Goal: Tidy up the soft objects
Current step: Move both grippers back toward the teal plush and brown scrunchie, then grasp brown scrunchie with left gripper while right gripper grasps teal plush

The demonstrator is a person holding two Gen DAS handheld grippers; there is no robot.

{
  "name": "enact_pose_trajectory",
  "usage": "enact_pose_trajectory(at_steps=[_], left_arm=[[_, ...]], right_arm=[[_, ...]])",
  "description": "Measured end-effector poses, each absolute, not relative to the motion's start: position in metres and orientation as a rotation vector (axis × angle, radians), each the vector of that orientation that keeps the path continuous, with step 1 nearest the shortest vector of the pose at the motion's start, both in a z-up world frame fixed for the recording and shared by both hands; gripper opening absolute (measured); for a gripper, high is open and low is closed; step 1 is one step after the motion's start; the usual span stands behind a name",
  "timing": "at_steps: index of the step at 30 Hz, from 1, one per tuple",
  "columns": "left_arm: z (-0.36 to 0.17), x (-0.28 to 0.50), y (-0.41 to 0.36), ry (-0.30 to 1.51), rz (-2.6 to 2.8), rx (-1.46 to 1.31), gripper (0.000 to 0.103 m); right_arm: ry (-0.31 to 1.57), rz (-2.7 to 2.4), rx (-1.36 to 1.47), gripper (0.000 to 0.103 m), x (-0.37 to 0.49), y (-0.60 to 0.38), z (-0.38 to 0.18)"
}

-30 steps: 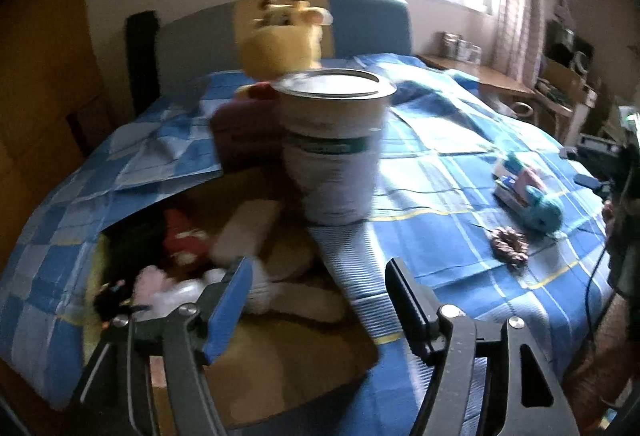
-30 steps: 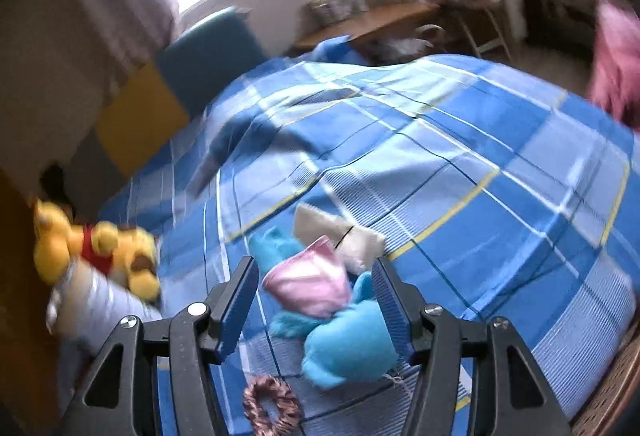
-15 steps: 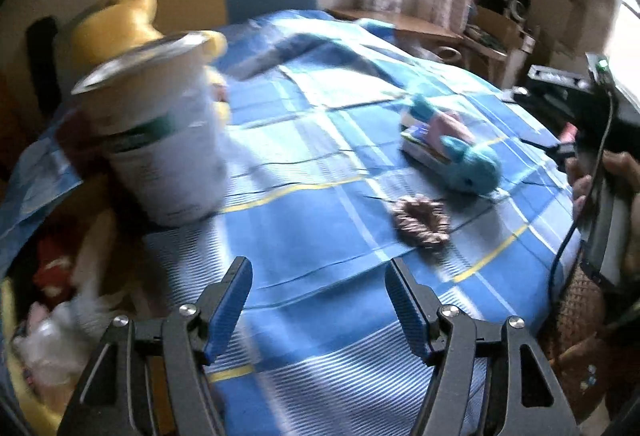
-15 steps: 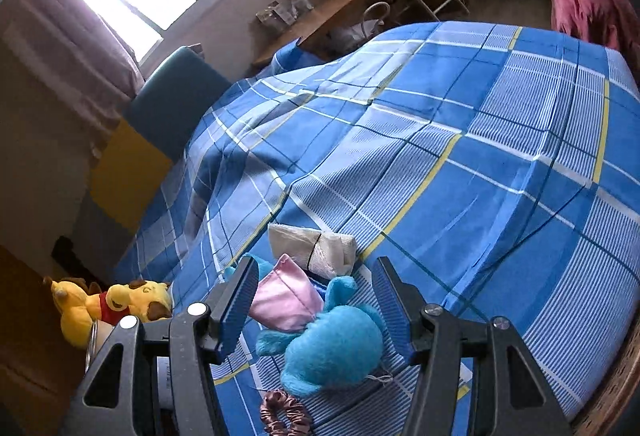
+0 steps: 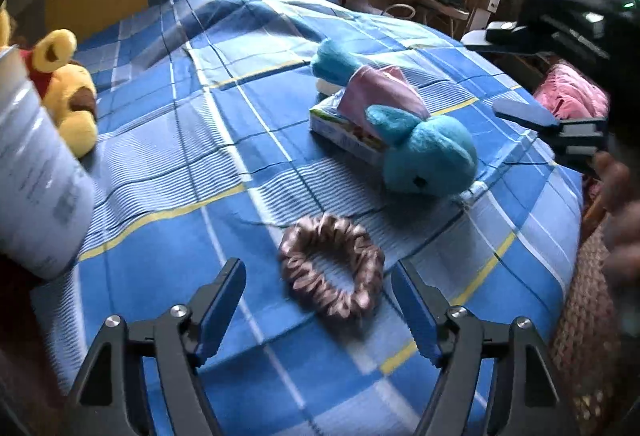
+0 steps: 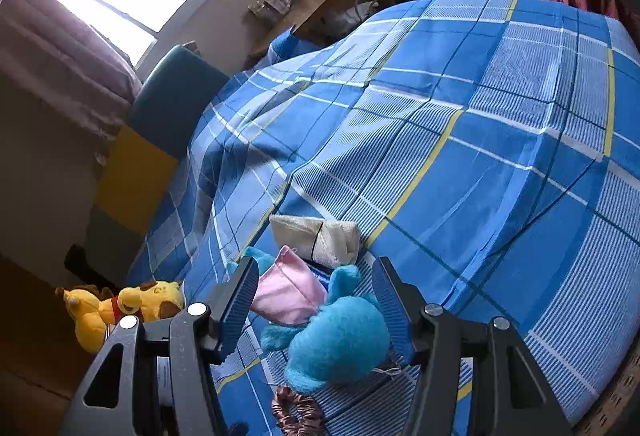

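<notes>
Two close downward wrist views (shared blue plush (image 5: 430,151) (image 6: 340,340))

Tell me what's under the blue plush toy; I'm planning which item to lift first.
The blue plush toy lies partly on a flat printed box, with a pink cloth across its body. The rest underneath is hidden.

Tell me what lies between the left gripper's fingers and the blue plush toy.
In the left wrist view, a brown scrunchie lies on the bedspread between the opening left gripper and the blue plush toy, untouched.

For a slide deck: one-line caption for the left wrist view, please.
Left gripper, jaws opening, lines up on a brown scrunchie on the blue plaid bedspread.
</notes>
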State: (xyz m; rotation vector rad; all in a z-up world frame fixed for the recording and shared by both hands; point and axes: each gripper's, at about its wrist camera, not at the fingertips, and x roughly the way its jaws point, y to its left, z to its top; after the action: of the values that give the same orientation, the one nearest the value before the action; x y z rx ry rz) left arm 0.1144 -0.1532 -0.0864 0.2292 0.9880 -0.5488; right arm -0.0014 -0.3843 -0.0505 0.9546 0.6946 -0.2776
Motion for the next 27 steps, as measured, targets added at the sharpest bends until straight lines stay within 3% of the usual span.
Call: enact_pose_trajectory(at_steps=[2,3,6,14,17,27], left_arm=[[-0.095,0.121,-0.157,1.009,-0.553,0.224,0.071],[-0.1,0.123,-0.158,1.032,-0.561,0.222,0.051],[-0.1,0.12,-0.15,1.014,-0.605,0.199,0.018],[-0.09,0.102,-0.097,0.998,-0.583,0.108,0.017],[-0.093,0.093,-0.076,0.991,-0.549,0.103,0.018],[-0.108,0.079,-0.058,0.941,-0.555,0.088,0.021]], right_arm=[[0.706,-0.269,0.952,0.06,0.001,-0.383,-0.052],[0.714,-0.263,0.951,0.06,0.002,-0.382,-0.053],[0.734,-0.252,0.951,0.06,0.005,-0.38,-0.056],[0.859,-0.193,0.891,0.06,0.025,-0.362,-0.067],[0.912,-0.197,0.805,0.065,0.033,-0.35,-0.068],[1.073,-0.277,0.577,0.07,0.053,-0.329,-0.084]])
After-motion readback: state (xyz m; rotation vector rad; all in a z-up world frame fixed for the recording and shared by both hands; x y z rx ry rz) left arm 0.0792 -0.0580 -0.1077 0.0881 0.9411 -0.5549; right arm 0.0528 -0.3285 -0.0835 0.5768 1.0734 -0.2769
